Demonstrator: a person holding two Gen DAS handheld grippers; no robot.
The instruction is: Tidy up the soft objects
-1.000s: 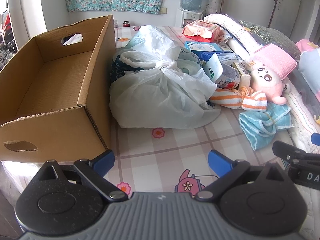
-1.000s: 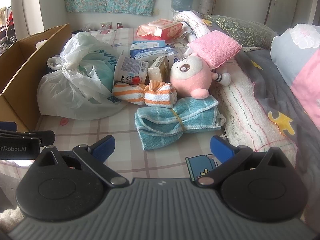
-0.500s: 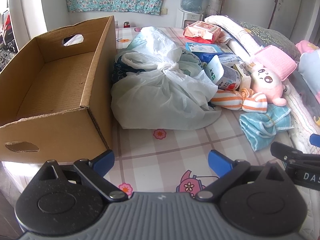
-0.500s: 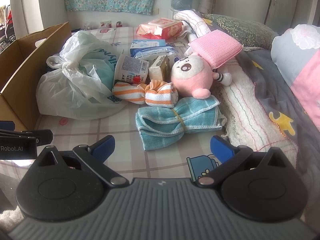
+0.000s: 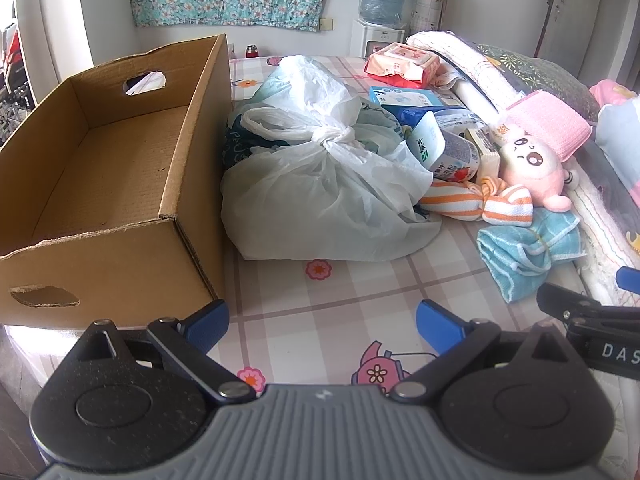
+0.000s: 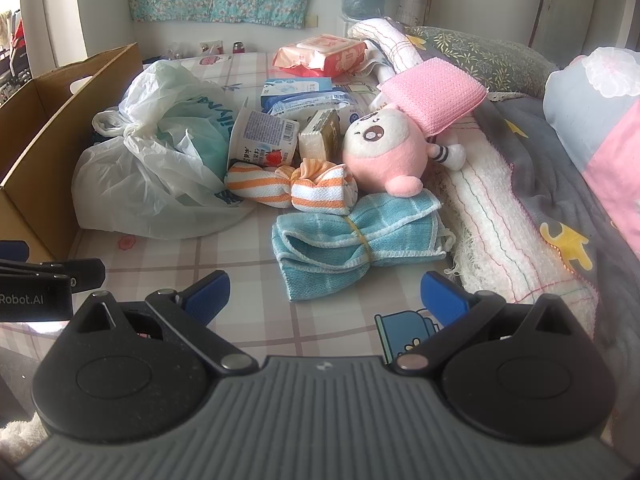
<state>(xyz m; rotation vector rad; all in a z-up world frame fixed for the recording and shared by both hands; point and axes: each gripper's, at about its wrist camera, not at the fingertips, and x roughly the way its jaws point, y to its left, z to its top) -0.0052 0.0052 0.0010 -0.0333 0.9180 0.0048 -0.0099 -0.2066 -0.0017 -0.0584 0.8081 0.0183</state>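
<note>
Risk: blue towel (image 6: 352,240) is bundled with only a thin band at its middle; if pinched at a loose edge, it is likely to unfold or drag.
Risk 2: striped cloth (image 6: 288,188) lies touching the towel's far edge and the pink plush (image 6: 384,156); neighbours could be snagged and pulled along if the grasp is placed too deep.
Risk 3: hard items (yogurt cup (image 6: 264,136), small carton (image 6: 320,136)) are mixed in just behind the soft ones; a wrong pick is possible.
Left gripper (image 5: 322,322): spread wide, nothing held, hovering over the tablecloth (image 5: 320,312) beside the box corner.
Right gripper (image 6: 326,296): spread wide, nothing held, aimed at the blue towel just ahead.
Soft items: clustered right of the tied plastic bag (image 5: 320,184), against the bedding.
Cardboard box (image 5: 100,160): nothing seen inside; task judged not yet started.
Change vs earlier frame: minimal; a slight forward creep is seen in both views, jaw spread is unchanged, no object has been moved.
</note>
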